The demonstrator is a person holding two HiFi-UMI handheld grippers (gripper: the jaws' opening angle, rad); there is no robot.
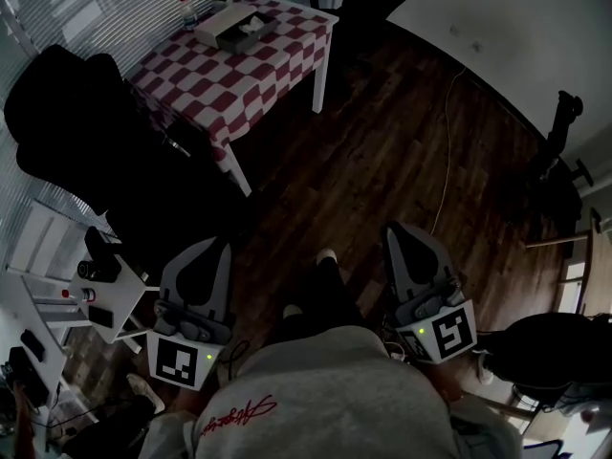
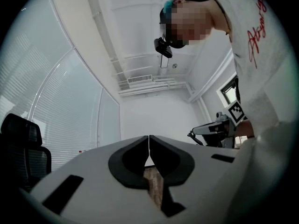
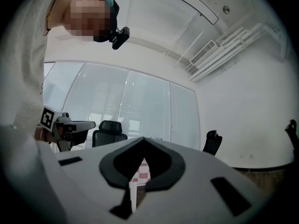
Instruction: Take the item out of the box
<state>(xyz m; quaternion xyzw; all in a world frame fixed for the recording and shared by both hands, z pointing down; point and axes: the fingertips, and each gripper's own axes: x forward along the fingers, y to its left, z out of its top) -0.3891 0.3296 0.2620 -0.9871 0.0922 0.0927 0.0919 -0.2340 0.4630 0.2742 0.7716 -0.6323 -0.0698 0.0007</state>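
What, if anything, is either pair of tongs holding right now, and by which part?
Nothing. Both the left tongs and the right tongs are shut and empty; the box sits on the table ahead.

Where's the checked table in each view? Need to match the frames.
Head view: checked table, top, left of centre.
Left gripper view: not in it.
Right gripper view: low centre, a sliver behind the right claw's shut tips.
Shared landmark: window blinds, in all three.

Dark wooden plank floor point(image 1: 402, 161) spread below, with a white-legged table in red-and-white checked cloth point(image 1: 206, 89). A black padded office chair point(image 1: 67, 113) stood beside it, white slatted window blinds point(image 1: 57, 12) behind.
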